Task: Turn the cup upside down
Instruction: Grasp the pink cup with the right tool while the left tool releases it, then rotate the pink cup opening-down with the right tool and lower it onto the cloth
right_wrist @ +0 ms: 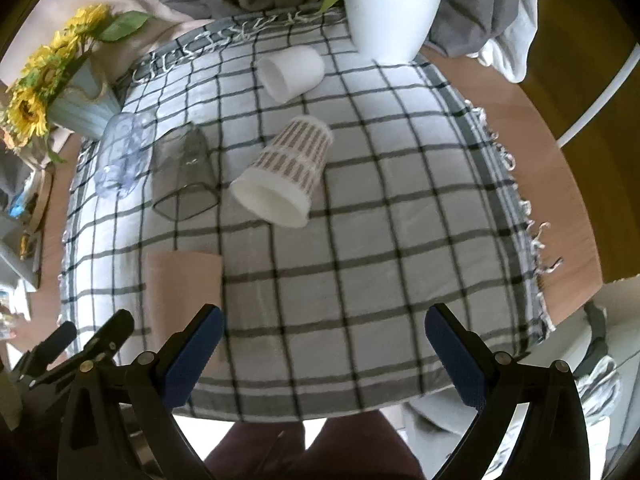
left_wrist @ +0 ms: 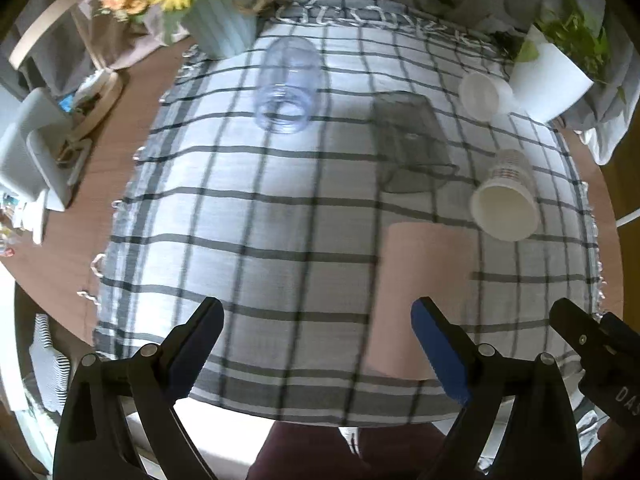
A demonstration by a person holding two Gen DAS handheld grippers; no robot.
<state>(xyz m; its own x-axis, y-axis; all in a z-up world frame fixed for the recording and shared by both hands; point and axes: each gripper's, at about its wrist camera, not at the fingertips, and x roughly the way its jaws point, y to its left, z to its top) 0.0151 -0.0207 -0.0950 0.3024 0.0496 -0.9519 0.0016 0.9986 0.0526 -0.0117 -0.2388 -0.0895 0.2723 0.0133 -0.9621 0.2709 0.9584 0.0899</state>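
Several cups lie on their sides on the checked cloth (left_wrist: 248, 216). A clear bluish cup (left_wrist: 288, 86) lies far left, a smoky grey cup (left_wrist: 412, 140) in the middle, a patterned paper cup (left_wrist: 506, 196) to the right, and a plain white cup (left_wrist: 482, 94) at the back. In the right wrist view the same cups show: the patterned cup (right_wrist: 284, 172), the white cup (right_wrist: 290, 72), the grey cup (right_wrist: 184, 172) and the clear cup (right_wrist: 124, 152). A pinkish cup (left_wrist: 424, 296) (right_wrist: 182, 292) stands nearest. My left gripper (left_wrist: 318, 344) and right gripper (right_wrist: 324, 352) are open, empty, above the near table edge.
A pale vase of sunflowers (left_wrist: 220, 20) stands at the back left and a white plant pot (right_wrist: 390, 12) at the back right. The wooden table (right_wrist: 560, 200) shows around the cloth. Clutter (left_wrist: 36, 152) sits at the far left.
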